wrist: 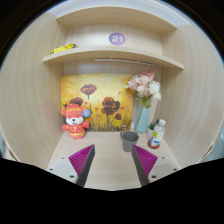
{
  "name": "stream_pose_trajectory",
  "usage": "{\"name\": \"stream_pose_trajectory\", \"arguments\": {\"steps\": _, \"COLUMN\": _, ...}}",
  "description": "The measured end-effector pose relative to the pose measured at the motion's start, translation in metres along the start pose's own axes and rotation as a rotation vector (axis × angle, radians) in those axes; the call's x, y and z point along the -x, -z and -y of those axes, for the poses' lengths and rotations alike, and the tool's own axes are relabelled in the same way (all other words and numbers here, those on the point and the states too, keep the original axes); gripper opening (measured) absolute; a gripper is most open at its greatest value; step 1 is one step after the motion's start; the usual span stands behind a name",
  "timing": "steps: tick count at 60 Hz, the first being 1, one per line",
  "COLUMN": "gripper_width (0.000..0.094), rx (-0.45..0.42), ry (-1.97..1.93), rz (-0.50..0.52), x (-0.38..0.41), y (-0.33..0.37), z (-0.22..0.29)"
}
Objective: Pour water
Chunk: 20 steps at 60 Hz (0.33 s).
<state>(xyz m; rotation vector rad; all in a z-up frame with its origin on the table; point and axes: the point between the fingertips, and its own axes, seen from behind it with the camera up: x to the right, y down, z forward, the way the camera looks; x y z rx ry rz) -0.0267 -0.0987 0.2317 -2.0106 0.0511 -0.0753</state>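
A grey cup (130,141) stands on the pale desk (108,165), just beyond my right finger. A small white bottle with a blue label and red cap (157,133) stands to the cup's right, near the wall. My gripper (112,163) is open and empty, its magenta pads (81,160) spread wide over bare desk, with nothing between them.
A flower painting (98,102) leans against the back wall. A red and white toy figure (75,121) stands at the left. A blue vase of pink flowers (144,104) stands behind the cup. A shelf above holds a yellow thing (64,48) and a round purple tag (117,38).
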Motion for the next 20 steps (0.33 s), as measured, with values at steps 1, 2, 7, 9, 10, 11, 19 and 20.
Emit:
{"name": "stream_pose_trajectory", "arguments": {"steps": 1, "gripper_width": 0.0754, "rx": -0.001, "ry": 0.001, "rz": -0.001, "x": 0.0002, "y": 0.0010, "z": 0.0004}}
{"name": "stream_pose_trajectory", "arguments": {"steps": 2, "gripper_width": 0.0755, "rx": -0.003, "ry": 0.003, "rz": 0.000, "x": -0.0002, "y": 0.0018, "z": 0.0008}}
{"name": "stream_pose_trajectory", "arguments": {"steps": 7, "gripper_width": 0.0759, "rx": -0.001, "ry": -0.003, "rz": 0.002, "x": 0.0009, "y": 0.0048, "z": -0.0002}}
{"name": "stream_pose_trajectory", "arguments": {"steps": 9, "gripper_width": 0.0757, "rx": 0.001, "ry": -0.006, "rz": 0.002, "x": 0.0013, "y": 0.0057, "z": -0.0011}}
{"name": "stream_pose_trajectory", "arguments": {"steps": 10, "gripper_width": 0.0757, "rx": 0.003, "ry": -0.008, "rz": 0.001, "x": 0.0011, "y": 0.0060, "z": -0.0016}}
{"name": "stream_pose_trajectory", "arguments": {"steps": 11, "gripper_width": 0.0758, "rx": 0.005, "ry": -0.009, "rz": 0.000, "x": 0.0010, "y": 0.0064, "z": -0.0023}}
{"name": "stream_pose_trajectory", "arguments": {"steps": 19, "gripper_width": 0.0757, "rx": 0.018, "ry": -0.015, "rz": -0.007, "x": -0.0012, "y": 0.0085, "z": -0.0068}}
{"name": "stream_pose_trajectory", "arguments": {"steps": 20, "gripper_width": 0.0758, "rx": 0.019, "ry": -0.016, "rz": -0.006, "x": -0.0012, "y": 0.0086, "z": -0.0073}}
